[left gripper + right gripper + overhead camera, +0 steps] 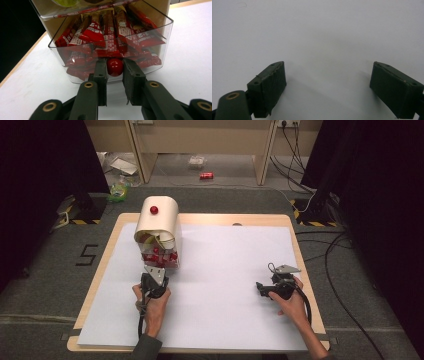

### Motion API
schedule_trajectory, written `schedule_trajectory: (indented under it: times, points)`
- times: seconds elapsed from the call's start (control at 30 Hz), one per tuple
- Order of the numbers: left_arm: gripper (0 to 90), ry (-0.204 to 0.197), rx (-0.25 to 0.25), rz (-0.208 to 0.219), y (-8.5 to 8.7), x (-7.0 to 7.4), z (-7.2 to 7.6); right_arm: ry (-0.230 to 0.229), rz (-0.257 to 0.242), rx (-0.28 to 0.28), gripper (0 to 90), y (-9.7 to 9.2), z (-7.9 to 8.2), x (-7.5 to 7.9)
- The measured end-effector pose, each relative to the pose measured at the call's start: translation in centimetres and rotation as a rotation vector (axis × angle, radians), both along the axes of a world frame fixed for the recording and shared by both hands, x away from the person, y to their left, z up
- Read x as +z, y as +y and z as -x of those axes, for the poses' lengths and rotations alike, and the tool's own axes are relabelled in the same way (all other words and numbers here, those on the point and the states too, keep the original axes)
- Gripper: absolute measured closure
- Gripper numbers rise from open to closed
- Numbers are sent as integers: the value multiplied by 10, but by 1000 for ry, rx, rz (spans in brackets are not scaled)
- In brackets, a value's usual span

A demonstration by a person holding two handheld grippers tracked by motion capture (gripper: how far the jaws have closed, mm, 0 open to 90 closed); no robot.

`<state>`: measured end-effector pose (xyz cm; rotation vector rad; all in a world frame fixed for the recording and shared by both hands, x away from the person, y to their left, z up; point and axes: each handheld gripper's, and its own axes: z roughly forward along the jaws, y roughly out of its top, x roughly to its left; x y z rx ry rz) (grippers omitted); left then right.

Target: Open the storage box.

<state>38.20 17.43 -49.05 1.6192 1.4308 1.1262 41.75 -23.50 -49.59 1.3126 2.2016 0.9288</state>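
Left claw at the drawer knob

The red knob (115,67) on the clear drawer (160,42) sits between my left claw (114,65), pads barely pinching (one may not touch); a slip could tip the cabinet (159,217). Right claw (327,85) rests apart on the worktop (235,270).

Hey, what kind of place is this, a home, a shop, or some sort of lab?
Most likely a lab or recording workspace: a white-covered table ringed by black curtains, loose cables on grey carpet, and hazard-striped stand feet.
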Motion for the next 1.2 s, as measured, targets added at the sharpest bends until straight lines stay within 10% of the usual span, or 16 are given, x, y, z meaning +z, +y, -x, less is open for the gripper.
schedule_trajectory:
  times: [0.43, 0.53, 1.2]
  points:
    - [735, 6, -56, 54, 8, 3, 30, -1, 2, 2, 138, 0, 0, 0]
    - [887, -7, -75, 57, 9, 6, 40, -1, 1, 1, 137, 0, 0, 0]
    - [510, -5, -281, 92, 22, 44, 29, 1, 0, -1, 137, 0, 0, 0]
